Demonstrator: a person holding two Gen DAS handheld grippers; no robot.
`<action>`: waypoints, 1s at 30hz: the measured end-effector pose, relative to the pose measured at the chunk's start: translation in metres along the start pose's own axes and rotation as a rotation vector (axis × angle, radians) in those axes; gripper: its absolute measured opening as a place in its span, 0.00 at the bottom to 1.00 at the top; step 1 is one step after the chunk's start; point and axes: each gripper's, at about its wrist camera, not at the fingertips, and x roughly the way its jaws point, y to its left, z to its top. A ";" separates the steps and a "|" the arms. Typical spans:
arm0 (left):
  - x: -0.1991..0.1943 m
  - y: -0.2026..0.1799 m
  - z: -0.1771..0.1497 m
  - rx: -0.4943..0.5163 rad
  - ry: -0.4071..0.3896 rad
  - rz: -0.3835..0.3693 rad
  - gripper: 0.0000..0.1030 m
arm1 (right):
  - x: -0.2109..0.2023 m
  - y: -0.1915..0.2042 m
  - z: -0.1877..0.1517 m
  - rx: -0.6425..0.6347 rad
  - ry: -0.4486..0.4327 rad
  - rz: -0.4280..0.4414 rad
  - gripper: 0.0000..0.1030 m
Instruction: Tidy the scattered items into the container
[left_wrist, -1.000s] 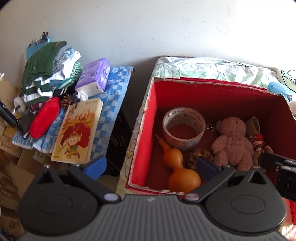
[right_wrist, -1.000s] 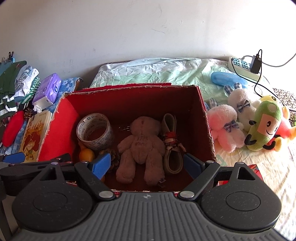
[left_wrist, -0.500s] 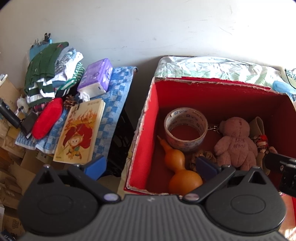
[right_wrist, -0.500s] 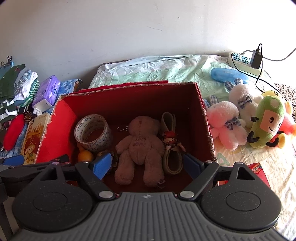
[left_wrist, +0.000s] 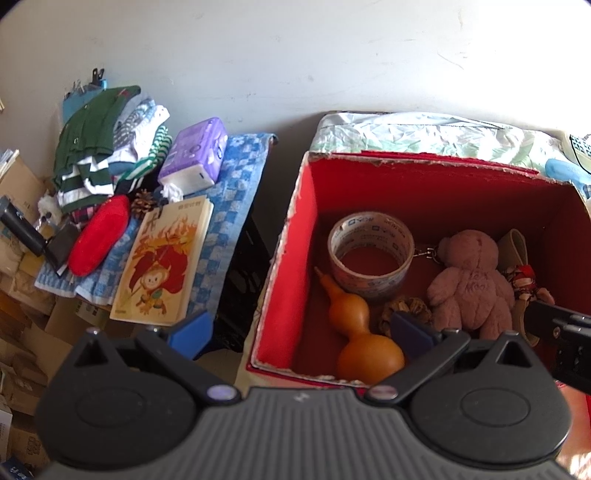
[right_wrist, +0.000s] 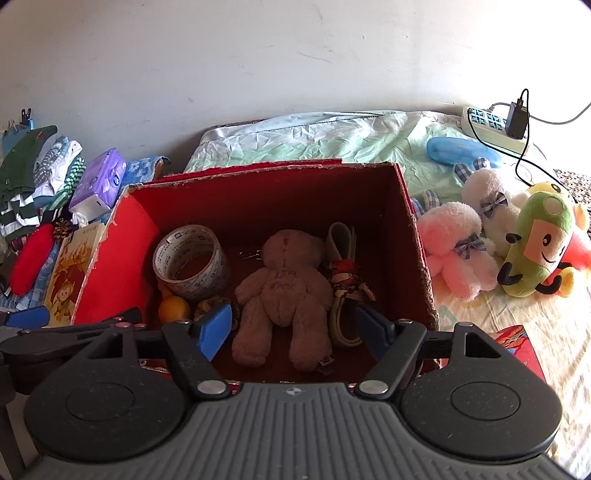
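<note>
Change since earlier frame: the blue pads of the right gripper (right_wrist: 293, 328) are seen nearer together than a second ago; box and contents are unshifted.
Right gripper: held above the near edge of the red box (right_wrist: 415, 236); jaws are closing, still wide apart, nothing pressed by the pads. The legs of the brown teddy bear (right_wrist: 284, 284) are seen between them, lower down, on the box floor.
Left gripper (left_wrist: 301, 326): jaws spread wide, nothing held. One pad is seen over the gap beside the box, the other over the box interior near the orange gourd (left_wrist: 360, 332).
Container: red box, open at the top, set on a pale green sheet (right_wrist: 332, 136).
Items in container: tape roll (right_wrist: 190, 262) at the left, gourd just in front of it, a pine cone (left_wrist: 406, 310) beside the gourd, teddy bear face-down at the middle, a folded strap with a red knotted ornament (right_wrist: 345, 275) at the right wall.
Items outside, right of box: pink plush (right_wrist: 456, 251), white plush (right_wrist: 493, 199), green plush figure (right_wrist: 535, 243), blue case (right_wrist: 461, 151), power strip (right_wrist: 491, 125).
Items outside, left of box: picture book (left_wrist: 162, 266), red pouch (left_wrist: 98, 240), purple tissue pack (left_wrist: 194, 155) and folded clothes (left_wrist: 99, 147), laid on a blue checked cloth (left_wrist: 236, 192).
</note>
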 end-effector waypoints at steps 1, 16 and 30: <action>0.000 0.000 0.000 0.001 -0.002 0.001 1.00 | 0.000 0.000 0.000 -0.003 -0.002 -0.001 0.73; -0.005 -0.001 -0.002 0.006 -0.008 0.006 1.00 | -0.005 0.000 0.000 -0.025 -0.022 -0.050 0.73; -0.018 -0.006 -0.008 0.027 -0.027 -0.022 1.00 | -0.016 -0.006 -0.006 -0.004 -0.031 -0.050 0.73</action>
